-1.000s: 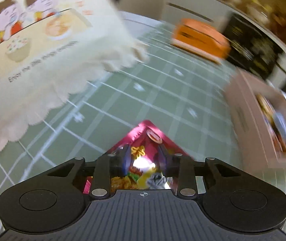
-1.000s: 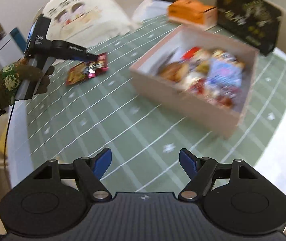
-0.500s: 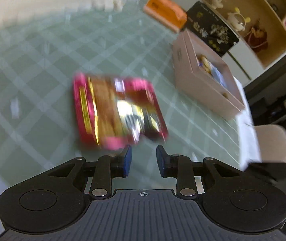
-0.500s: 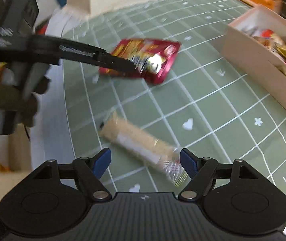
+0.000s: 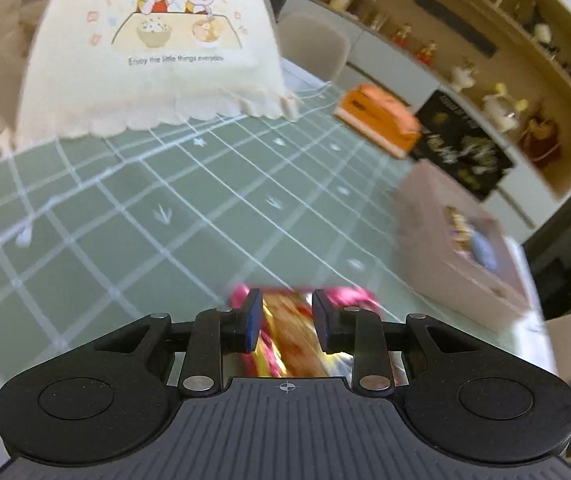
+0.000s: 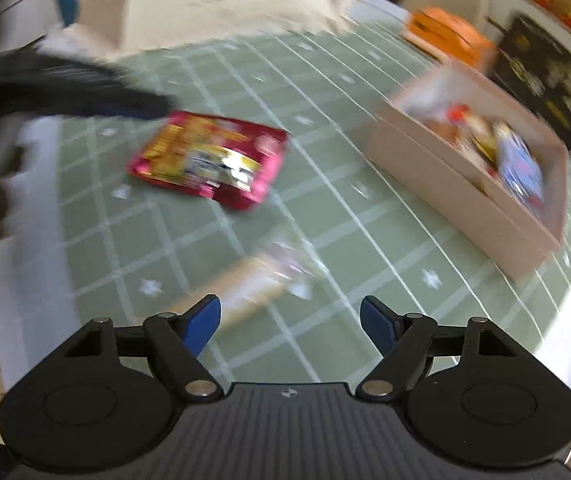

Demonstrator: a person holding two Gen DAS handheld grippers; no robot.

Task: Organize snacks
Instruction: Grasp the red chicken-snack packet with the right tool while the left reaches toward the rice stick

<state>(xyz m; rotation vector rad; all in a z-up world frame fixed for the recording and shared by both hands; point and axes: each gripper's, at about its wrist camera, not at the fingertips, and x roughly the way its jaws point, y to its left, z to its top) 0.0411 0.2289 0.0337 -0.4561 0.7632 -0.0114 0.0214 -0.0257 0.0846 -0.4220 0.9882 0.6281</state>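
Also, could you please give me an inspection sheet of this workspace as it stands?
Surface: green grid-patterned tablecloth, lying flat.
Job's things: red foil snack packet flat on the cloth; beige wrapped snack bar apart from it; pink cardboard box holding assorted snacks.
Clutter: cream cartoon-printed food cover, orange box, black gift box.
Grippers: left gripper at the packet's edge, jaws narrow, grip unclear; right gripper above the bar, jaws wide open.
Cables: nothing seen.
Surroundings: wooden shelves with figurines, beige chair.

I'm in a home dining room: a green checked tablecloth (image 5: 133, 216), a cartoon-printed food cover (image 5: 153, 52), padded chairs (image 5: 313, 50), far shelves (image 5: 497, 52) with figurines.
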